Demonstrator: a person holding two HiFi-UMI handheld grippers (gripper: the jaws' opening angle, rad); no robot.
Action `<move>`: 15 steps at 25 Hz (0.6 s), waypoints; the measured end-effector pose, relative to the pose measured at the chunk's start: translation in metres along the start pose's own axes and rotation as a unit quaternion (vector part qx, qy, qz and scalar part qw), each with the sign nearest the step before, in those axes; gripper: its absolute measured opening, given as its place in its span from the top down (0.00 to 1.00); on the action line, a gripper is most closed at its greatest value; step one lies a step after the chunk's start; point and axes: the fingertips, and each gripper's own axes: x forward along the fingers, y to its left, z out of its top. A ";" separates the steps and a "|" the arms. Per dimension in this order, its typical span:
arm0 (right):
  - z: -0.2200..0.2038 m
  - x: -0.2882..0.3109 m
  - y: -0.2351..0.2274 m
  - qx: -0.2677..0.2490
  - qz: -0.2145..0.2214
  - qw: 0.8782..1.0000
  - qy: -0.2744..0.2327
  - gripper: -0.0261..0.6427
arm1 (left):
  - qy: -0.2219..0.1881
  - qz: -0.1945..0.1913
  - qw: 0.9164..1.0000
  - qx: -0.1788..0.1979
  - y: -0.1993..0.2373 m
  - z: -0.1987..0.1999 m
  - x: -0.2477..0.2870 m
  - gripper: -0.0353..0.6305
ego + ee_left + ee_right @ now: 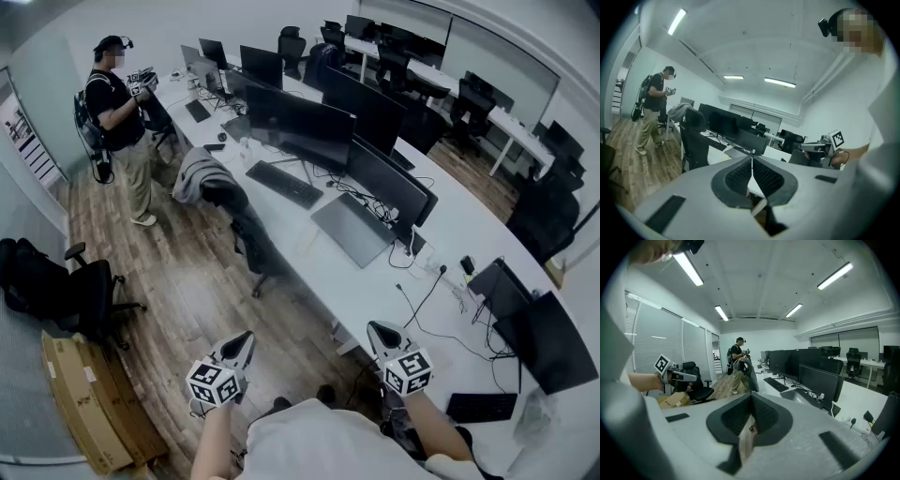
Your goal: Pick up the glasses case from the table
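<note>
Nearest me, the left tongs [238, 347] and right tongs [382, 336] hang at the near edge, both closed tight and empty. I cannot pick out the glasses case on the long white table [373, 289] among the monitors [300, 122] and keyboards [284, 184]. I'd locate it first, then open one pair before reaching.

Grey left tool [246, 341], grey right tool [376, 329], black-and-white marker cubes [214, 384], white shirt [319, 446]
</note>
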 end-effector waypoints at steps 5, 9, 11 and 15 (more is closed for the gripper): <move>0.001 0.002 -0.006 0.002 0.001 1.000 -0.001 0.97 | 0.001 0.002 1.000 0.001 0.000 0.002 0.007 0.93; 0.001 0.000 -0.012 0.002 0.002 1.000 -0.001 0.97 | 0.001 0.003 1.000 0.000 -0.004 0.002 0.011 0.93; 0.001 0.000 -0.014 0.004 0.002 1.000 -0.002 0.97 | 0.002 0.004 1.000 0.001 -0.005 0.001 0.013 0.93; -0.001 0.000 -0.023 0.016 0.005 1.000 -0.003 0.97 | 0.003 0.009 1.000 0.001 -0.008 0.000 0.018 0.93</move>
